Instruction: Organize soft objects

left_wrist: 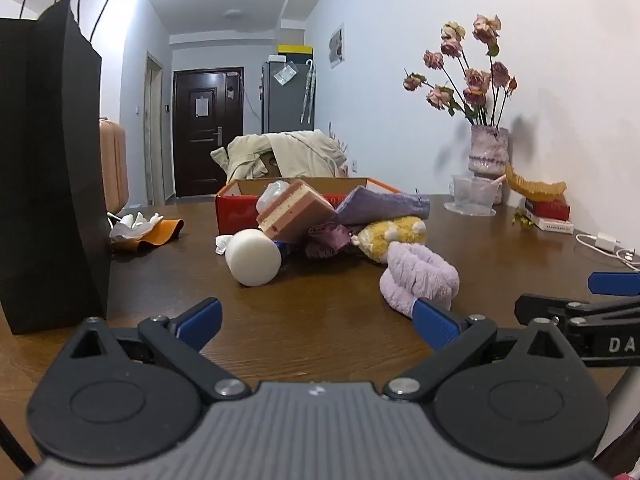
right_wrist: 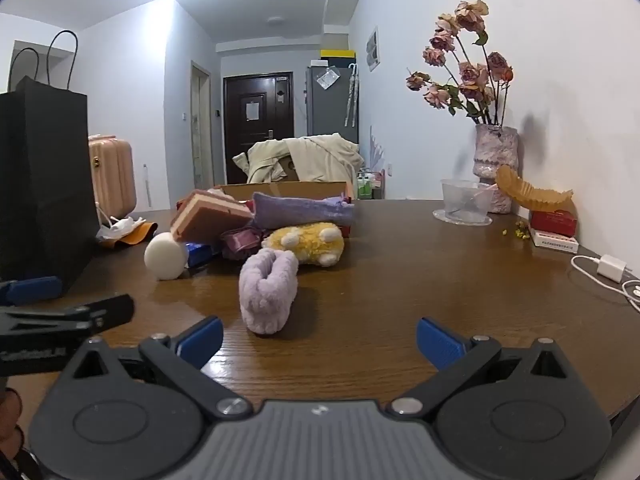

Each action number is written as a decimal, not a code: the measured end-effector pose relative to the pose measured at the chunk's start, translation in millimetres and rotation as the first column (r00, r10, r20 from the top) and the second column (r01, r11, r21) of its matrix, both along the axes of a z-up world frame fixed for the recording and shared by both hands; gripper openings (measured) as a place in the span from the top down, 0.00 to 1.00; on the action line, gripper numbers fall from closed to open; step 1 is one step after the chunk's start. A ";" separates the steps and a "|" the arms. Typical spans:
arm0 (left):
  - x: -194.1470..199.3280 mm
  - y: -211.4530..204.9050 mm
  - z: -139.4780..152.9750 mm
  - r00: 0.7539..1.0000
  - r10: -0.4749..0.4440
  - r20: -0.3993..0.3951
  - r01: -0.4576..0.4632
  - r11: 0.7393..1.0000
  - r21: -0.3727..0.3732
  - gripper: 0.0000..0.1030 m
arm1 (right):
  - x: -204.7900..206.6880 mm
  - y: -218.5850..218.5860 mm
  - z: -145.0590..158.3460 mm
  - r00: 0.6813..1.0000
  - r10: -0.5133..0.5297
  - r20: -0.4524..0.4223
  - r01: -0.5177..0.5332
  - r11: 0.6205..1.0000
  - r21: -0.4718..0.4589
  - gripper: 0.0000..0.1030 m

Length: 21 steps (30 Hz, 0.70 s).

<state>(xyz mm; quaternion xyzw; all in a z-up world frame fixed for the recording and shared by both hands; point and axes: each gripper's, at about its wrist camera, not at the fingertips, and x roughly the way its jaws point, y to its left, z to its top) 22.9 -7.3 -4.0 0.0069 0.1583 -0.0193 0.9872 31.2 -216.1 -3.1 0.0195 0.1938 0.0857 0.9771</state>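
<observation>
A pile of soft things lies mid-table before an open red box (left_wrist: 236, 210) (right_wrist: 288, 189): a white foam cylinder (left_wrist: 253, 257) (right_wrist: 165, 255), a pink layered sponge block (left_wrist: 294, 210) (right_wrist: 208, 216), a purple felt cloth (left_wrist: 380, 208) (right_wrist: 302, 210), a yellow plush toy (left_wrist: 394, 236) (right_wrist: 308, 244), a dark purple scrunchie (left_wrist: 328, 238) (right_wrist: 240, 240) and a lilac fluffy headband (left_wrist: 420, 276) (right_wrist: 268, 290). My left gripper (left_wrist: 316, 320) is open and empty, its right fingertip beside the headband. My right gripper (right_wrist: 320, 340) is open and empty, just short of the headband.
A tall black paper bag (left_wrist: 48, 168) (right_wrist: 40, 192) stands at the left. Crumpled tissue on an orange pouch (left_wrist: 146, 230) lies beside it. A vase of dried roses (right_wrist: 494, 160), a clear plastic bowl (right_wrist: 464, 202), books (right_wrist: 554, 228) and a white charger with cable (right_wrist: 608, 270) line the right side.
</observation>
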 end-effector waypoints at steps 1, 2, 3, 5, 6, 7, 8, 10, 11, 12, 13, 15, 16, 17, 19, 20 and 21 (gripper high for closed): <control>1.0 0.1 0.1 1.000 0.005 -0.001 -0.005 1.000 0.001 0.00 | 0.2 0.0 0.0 1.000 0.009 -0.002 -0.009 1.000 0.003 0.00; 1.2 0.1 0.4 1.000 0.009 -0.002 -0.009 1.000 0.001 0.00 | 0.2 -0.3 0.2 1.000 0.015 -0.001 -0.015 1.000 0.008 0.00; 2.0 -0.4 0.7 1.000 0.010 -0.002 -0.010 1.000 0.001 0.00 | 0.4 -1.2 0.5 1.000 0.020 0.000 -0.020 1.000 0.011 0.00; 2.3 -0.3 0.5 1.000 0.010 -0.004 -0.010 1.000 0.000 0.00 | 0.5 -0.9 0.7 1.000 0.023 0.000 -0.023 1.000 0.011 0.00; 2.6 -0.6 0.4 1.000 0.013 -0.007 -0.013 1.000 0.001 0.00 | 0.6 -1.4 0.6 1.000 0.026 -0.002 -0.026 1.000 0.014 0.00; 2.6 -0.7 0.3 1.000 0.017 -0.010 -0.017 1.000 0.000 0.00 | 0.3 -1.2 0.2 1.000 0.028 -0.003 -0.028 0.999 0.017 0.00; 2.7 -0.9 0.1 1.000 0.020 -0.014 -0.020 1.000 0.000 0.00 | 0.0 -1.7 0.2 1.000 0.028 -0.001 -0.028 0.999 0.019 0.00; 3.0 -0.9 0.5 1.000 0.019 -0.012 -0.019 1.000 0.001 0.00 | -0.9 -2.5 -0.3 1.000 0.028 0.007 -0.028 0.999 0.019 0.00; 3.1 -1.1 0.6 1.000 0.021 -0.009 -0.021 1.000 0.002 0.00 | -1.2 -3.0 -0.6 1.000 0.026 0.009 -0.026 0.999 0.021 0.00; 3.2 -0.9 0.4 1.000 0.023 -0.006 -0.023 1.000 0.001 0.00 | -1.1 -3.8 -0.9 1.000 0.024 0.010 -0.024 0.999 0.025 0.00; 3.8 -0.5 0.0 1.000 0.026 -0.006 -0.026 1.000 -0.001 0.00 | -1.2 -4.3 -1.3 1.000 0.024 0.011 -0.024 0.999 0.027 0.00; 4.3 0.0 0.5 0.999 0.034 -0.005 -0.034 0.999 -0.003 0.00 | -1.1 -5.7 -2.3 1.000 0.019 0.015 -0.019 0.999 0.030 0.00; 4.4 -0.1 0.2 0.999 0.035 -0.004 -0.035 0.999 -0.002 0.00 | -0.6 -6.3 -3.0 1.000 0.014 0.015 -0.014 0.999 0.035 0.00; 4.2 0.1 0.4 0.999 0.033 -0.002 -0.033 0.999 -0.003 0.00 | -0.3 -7.0 -4.0 1.000 0.009 0.015 -0.010 0.999 0.042 0.00; 1.6 0.8 -1.2 1.000 0.026 0.004 -0.026 1.000 -0.006 0.00 | 0.9 -7.9 -4.8 1.000 -0.004 0.015 0.003 0.998 0.058 0.00; 0.5 1.1 -1.6 1.000 0.023 0.006 -0.023 1.000 -0.007 0.00 | 1.9 -7.6 -4.6 1.000 -0.010 0.013 0.009 0.998 0.063 0.00; -0.3 1.9 -1.9 1.000 0.022 0.009 -0.021 1.000 -0.010 0.00 | 2.3 -7.2 -4.2 1.000 -0.013 0.015 0.012 0.998 0.068 0.00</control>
